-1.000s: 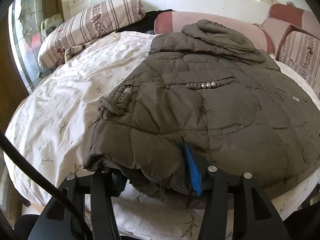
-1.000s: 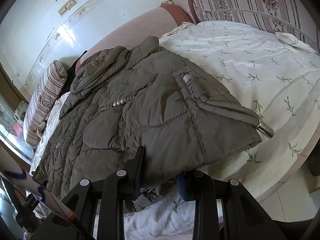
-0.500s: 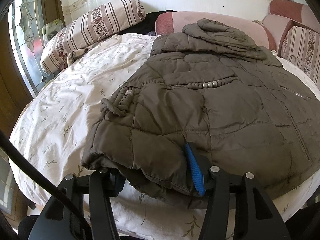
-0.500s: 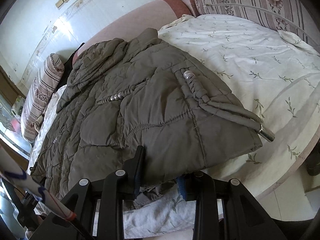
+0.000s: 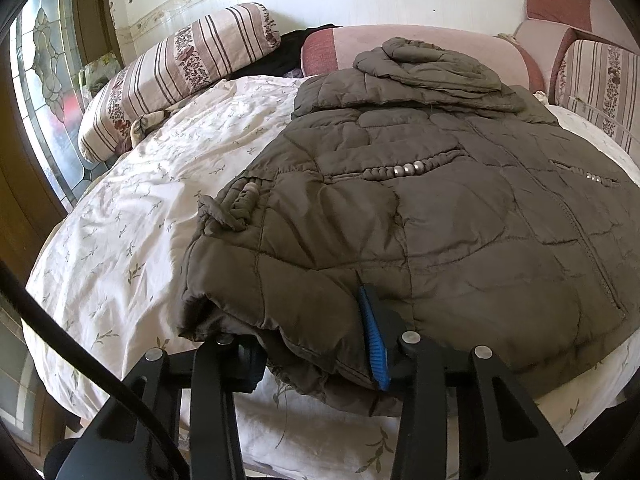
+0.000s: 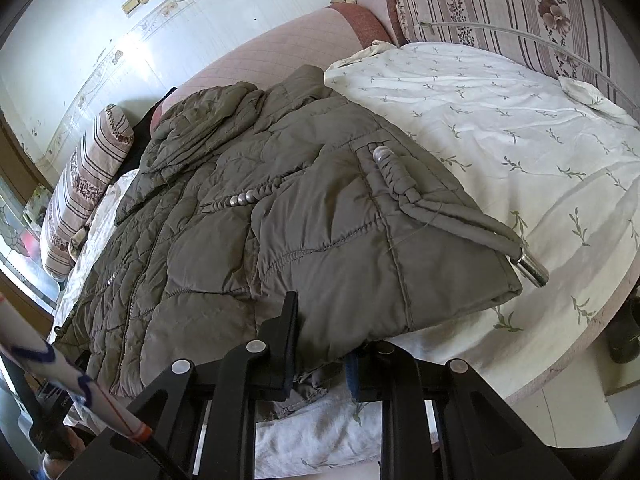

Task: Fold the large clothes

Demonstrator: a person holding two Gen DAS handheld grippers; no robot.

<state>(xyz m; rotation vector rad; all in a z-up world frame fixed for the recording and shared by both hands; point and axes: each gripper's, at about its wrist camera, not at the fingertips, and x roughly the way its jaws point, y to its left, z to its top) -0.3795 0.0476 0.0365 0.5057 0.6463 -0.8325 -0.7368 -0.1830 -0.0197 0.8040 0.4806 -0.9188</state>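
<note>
A bed [image 5: 120, 216] with a white sheet printed with small leafy sprigs fills both views, backed by a pale wall with a flowered border strip; a striped bolster [image 5: 176, 80] lies at about ten o'clock in the left wrist view, pink headboard cushions [image 5: 420, 46] run along the far side, and a stained-glass window [image 5: 44, 92] shows at nine o'clock. The olive-brown quilted jacket [image 5: 440, 216] lies spread on the sheet with its hood [image 5: 428, 66] bunched at twelve o'clock against the cushions and its hem at six o'clock, at the near edge of the bed. The left tool [image 5: 316, 344] sits at six o'clock in its own view with the jacket's near left hem corner between its jaws: the blue-padded finger [image 5: 374, 344] presses into the top of the fabric, the other finger is tucked under the folded edge, and the jaws have just been closing on the cloth. The right tool [image 6: 320, 344] grips the hem near the right corner in the same way, one black finger [image 6: 286, 332] lying on top of the fabric and the other under the edge, and its jaws too have just been closing. In the right wrist view a braided drawcord with a metal tip [image 6: 530, 270] trails off the jacket's side onto the sheet at about three o'clock.
</note>
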